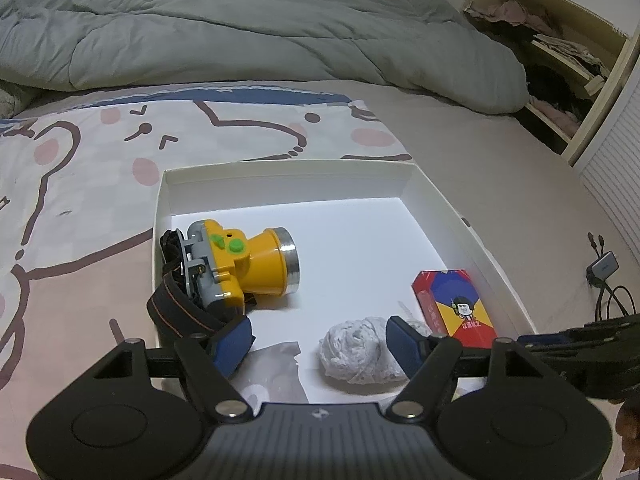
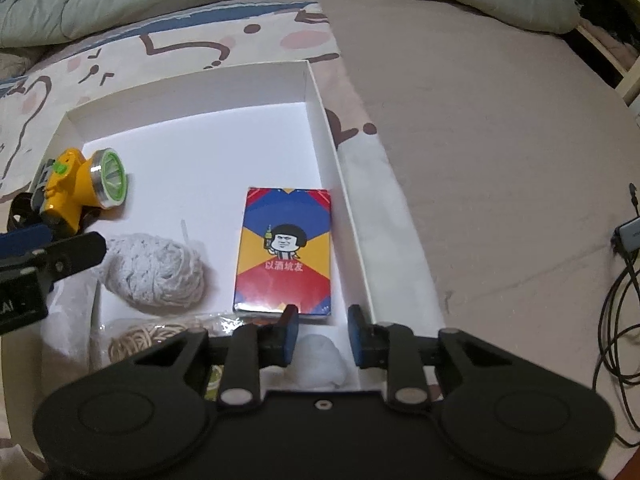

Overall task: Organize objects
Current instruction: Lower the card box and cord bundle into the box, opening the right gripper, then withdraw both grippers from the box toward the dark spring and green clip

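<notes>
The white box (image 2: 320,92) already holds the headlamp (image 1: 240,260), card pack (image 2: 286,252) and yarn ball (image 2: 156,272); the left gripper (image 1: 318,344), half open, straddles the yarn, and the right gripper (image 2: 322,336), narrowly open, grips nothing.

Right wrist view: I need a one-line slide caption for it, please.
Right gripper open above a white wad in a white box holding a card pack, string ball and yellow headlamp.

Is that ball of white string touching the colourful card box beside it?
Apart. In the right wrist view, a strip of bare white tray floor shows between the ball of white string and the card box.
</notes>
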{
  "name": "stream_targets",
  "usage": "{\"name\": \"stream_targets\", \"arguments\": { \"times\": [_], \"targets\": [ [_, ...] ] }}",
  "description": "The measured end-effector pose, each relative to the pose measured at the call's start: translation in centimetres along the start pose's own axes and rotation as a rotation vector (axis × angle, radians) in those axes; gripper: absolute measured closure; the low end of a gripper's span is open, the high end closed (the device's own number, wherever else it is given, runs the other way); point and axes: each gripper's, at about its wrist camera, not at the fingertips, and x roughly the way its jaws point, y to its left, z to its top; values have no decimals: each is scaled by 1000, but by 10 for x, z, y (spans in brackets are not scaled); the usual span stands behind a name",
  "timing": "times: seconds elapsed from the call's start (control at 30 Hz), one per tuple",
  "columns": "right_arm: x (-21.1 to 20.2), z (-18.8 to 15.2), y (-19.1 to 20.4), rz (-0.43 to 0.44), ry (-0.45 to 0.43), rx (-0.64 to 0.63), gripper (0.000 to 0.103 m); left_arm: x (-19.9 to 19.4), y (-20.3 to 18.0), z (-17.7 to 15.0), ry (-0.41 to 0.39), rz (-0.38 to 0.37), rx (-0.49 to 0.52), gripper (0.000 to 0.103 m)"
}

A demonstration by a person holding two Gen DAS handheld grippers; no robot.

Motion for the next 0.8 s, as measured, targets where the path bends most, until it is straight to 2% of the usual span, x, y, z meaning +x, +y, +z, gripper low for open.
{"name": "stream_targets", "arguments": {
  "times": [0.07, 0.2, 0.57, 0.63, 0.67, 0.8],
  "targets": [
    [-4, 0, 1, 18, -12, 14, 74, -3, -1, 0, 2, 4, 7, 29],
    [-17, 5, -2, 38, -53, 74, 59, -12, 1, 4, -1, 16, 22, 29],
    [-53, -1, -4, 72, -167, 131, 49, -54, 14, 21, -38, 53, 44, 27],
    [-60, -3, -6, 81, -189, 149, 47, -62, 18, 23, -42, 59, 37, 25],
    [-64, -4, -6, 84, -199, 157, 46, -65, 20, 25, -41, 60, 33, 21],
    [-81, -11, -8, 86, -252, 176, 33, -82, 25, 28, -58, 65, 58, 13]
  ]
}}
